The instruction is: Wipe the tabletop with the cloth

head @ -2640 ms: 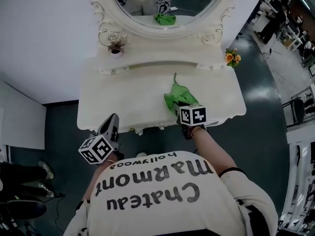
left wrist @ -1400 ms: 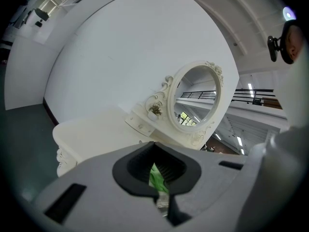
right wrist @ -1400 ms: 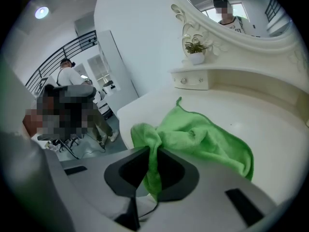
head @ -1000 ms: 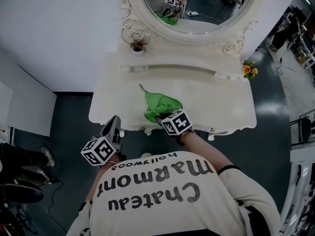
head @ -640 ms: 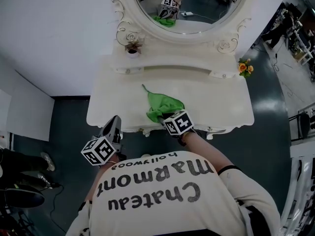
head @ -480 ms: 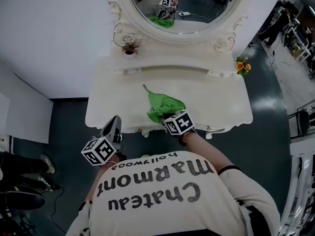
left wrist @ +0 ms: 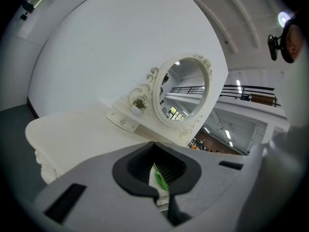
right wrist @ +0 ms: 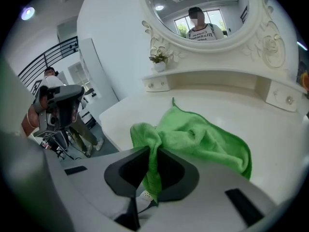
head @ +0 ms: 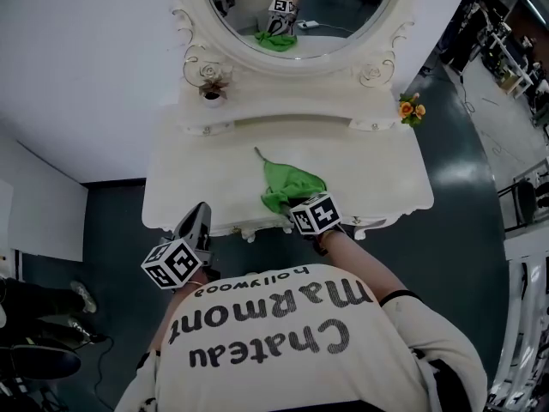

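A green cloth (head: 289, 182) lies bunched on the cream vanity tabletop (head: 197, 178), near the middle of its front edge. My right gripper (head: 292, 206) is at that edge, shut on the cloth's near fold. In the right gripper view the pinched fold rises between the jaws (right wrist: 153, 175) and the rest of the cloth (right wrist: 203, 137) spreads over the table (right wrist: 270, 129). My left gripper (head: 196, 220) hangs off the front left of the table. It is shut with nothing in it (left wrist: 161, 197), and a sliver of green cloth shows past its jaws.
An oval mirror (head: 296, 11) in an ornate frame stands at the table's back over a raised shelf. A small potted plant (head: 211, 87) sits on the shelf's left end and orange flowers (head: 407, 107) on its right end. A person (right wrist: 46, 93) stands by equipment beyond the left side.
My right gripper dragged the cloth leftward along the front of the tabletop, from right of centre to about the middle. The left gripper stayed where it was.
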A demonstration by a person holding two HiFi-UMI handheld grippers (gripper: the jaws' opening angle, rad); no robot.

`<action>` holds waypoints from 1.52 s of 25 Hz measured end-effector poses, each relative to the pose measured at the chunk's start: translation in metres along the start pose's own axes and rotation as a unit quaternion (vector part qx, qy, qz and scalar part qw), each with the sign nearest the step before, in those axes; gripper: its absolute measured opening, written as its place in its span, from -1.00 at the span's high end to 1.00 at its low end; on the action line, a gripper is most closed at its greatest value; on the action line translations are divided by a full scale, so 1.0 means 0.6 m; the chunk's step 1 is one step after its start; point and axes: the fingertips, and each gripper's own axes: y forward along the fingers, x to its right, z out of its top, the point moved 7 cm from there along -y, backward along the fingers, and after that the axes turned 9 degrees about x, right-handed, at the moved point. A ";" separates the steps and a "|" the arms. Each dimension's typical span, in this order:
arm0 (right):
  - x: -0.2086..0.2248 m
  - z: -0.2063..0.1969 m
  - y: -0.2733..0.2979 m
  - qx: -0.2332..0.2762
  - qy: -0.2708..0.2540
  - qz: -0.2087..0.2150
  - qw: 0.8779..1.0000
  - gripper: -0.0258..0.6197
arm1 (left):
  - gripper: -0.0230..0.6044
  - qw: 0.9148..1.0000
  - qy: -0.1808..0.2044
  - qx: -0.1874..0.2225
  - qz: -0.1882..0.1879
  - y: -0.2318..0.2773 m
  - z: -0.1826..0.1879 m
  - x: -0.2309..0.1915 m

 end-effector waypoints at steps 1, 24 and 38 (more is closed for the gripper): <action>0.004 -0.002 -0.003 0.002 0.002 -0.002 1.000 0.72 | 0.90 1.000 0.000 -0.001 -0.002 0.002 -0.001 0.002; 0.083 -0.034 -0.085 0.033 0.059 -0.066 0.996 0.72 | 0.91 0.999 0.004 -0.014 -0.034 0.039 -0.018 0.039; 0.140 -0.050 -0.133 0.052 0.091 -0.103 0.989 0.72 | 0.91 0.999 0.007 -0.011 -0.040 0.054 -0.013 0.048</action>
